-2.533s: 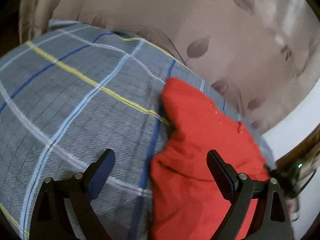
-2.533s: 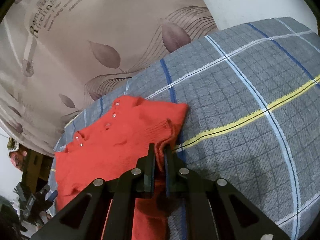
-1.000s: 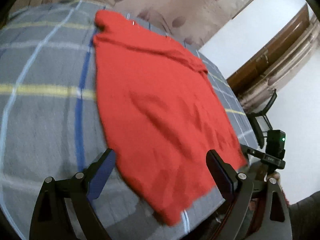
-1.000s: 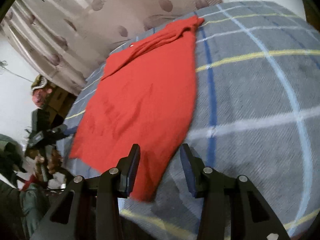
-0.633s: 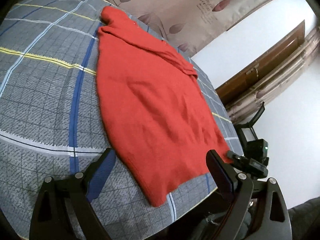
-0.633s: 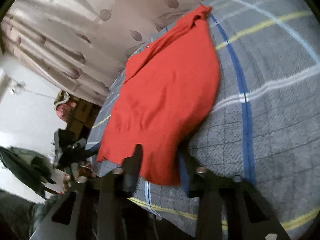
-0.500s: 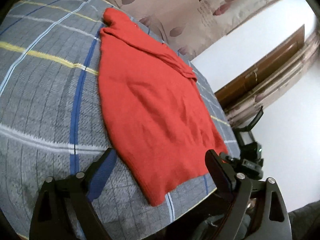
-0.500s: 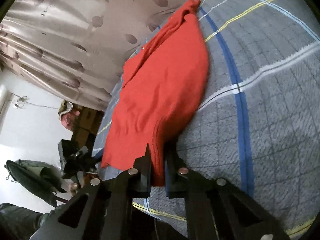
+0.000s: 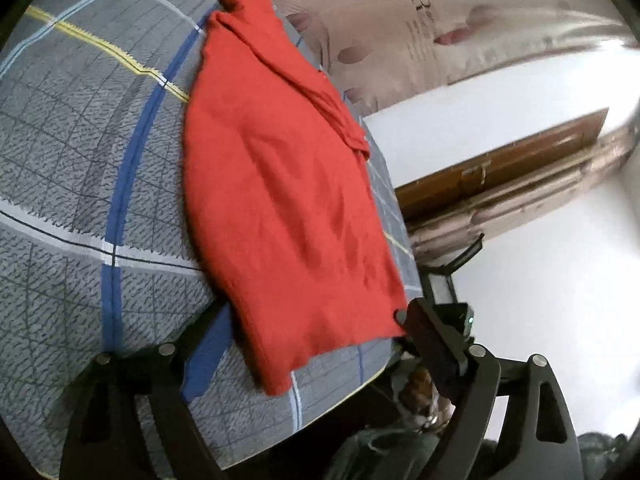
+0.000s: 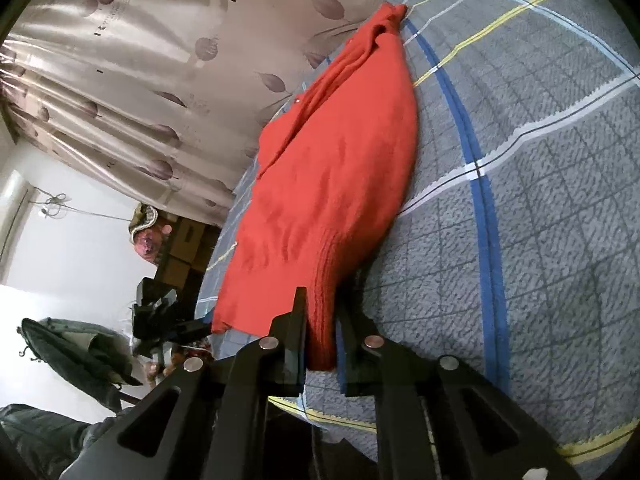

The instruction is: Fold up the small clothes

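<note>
Pinching the hem, my right tool (image 10: 322, 344) has its jaws nearly together on the near ribbed corner of the red sweater (image 10: 336, 168). The fabric sits between the pads, though the jaws are easing open slightly just now.

My left tool (image 9: 316, 328) is released, jaws spread wide. Its two fingers straddle the sweater's near hem, one beside each lower corner. The right-hand finger (image 9: 432, 340) sits just at the hem's far corner; I cannot tell whether it touches the cloth. The other finger is blurred.

From the left camera, the sweater (image 9: 280, 184) lies flat on the bed's grey plaid cover (image 9: 72, 160), stretched lengthwise away from me. Its collar end is bunched at the far side near the curtain (image 9: 400, 8). Its near hem reaches almost to the bed's near edge. A blue stripe (image 9: 120, 200) in the cover runs along one side of the sweater.

Beyond the bed edge I see a brown door frame (image 9: 500, 168) against a white wall.
</note>
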A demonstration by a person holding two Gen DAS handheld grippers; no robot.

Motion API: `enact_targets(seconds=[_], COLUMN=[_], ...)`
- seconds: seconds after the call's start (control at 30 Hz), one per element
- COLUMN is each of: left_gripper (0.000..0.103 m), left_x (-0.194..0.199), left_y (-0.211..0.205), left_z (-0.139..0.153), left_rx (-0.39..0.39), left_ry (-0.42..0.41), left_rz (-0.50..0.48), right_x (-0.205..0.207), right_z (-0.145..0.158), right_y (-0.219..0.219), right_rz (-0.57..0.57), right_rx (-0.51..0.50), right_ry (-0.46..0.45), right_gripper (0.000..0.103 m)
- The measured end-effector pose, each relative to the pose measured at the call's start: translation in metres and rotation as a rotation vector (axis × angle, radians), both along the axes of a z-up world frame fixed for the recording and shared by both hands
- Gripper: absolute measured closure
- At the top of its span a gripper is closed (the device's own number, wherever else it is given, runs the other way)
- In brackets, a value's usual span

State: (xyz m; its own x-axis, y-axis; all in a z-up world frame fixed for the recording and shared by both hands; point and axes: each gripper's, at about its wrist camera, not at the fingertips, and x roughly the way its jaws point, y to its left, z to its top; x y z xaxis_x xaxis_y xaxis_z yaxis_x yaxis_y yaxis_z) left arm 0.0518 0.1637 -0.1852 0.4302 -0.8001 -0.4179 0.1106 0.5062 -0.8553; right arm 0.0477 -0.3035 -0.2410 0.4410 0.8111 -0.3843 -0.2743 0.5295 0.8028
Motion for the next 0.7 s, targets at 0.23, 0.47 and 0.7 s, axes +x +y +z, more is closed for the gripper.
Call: enact_targets(seconds=[0.23,0.47,0.7], left_gripper=[0.016,0.089,0.098], left_x=[-0.002,-0.006,-0.011], left_y=[-0.004,-0.028,-0.027], left_z=[0.001,0.003,0.016], left_rx=[0.001,0.198,0.214], left_ry=[-0.004,-0.035,-0.104], left_rz=[-0.003,0.001,0.033], right_x=[0.002,0.005,0.0], right_z=[-0.005,-0.006,0.017], right_y=[-0.004,-0.003,0.001], right_rz=[-0.015,-0.014,-0.015], right_rx=[0.026,0.006,-0.01], right_ry=[0.034,0.044,-0.02], right_gripper=[0.09,0.097,0.096])
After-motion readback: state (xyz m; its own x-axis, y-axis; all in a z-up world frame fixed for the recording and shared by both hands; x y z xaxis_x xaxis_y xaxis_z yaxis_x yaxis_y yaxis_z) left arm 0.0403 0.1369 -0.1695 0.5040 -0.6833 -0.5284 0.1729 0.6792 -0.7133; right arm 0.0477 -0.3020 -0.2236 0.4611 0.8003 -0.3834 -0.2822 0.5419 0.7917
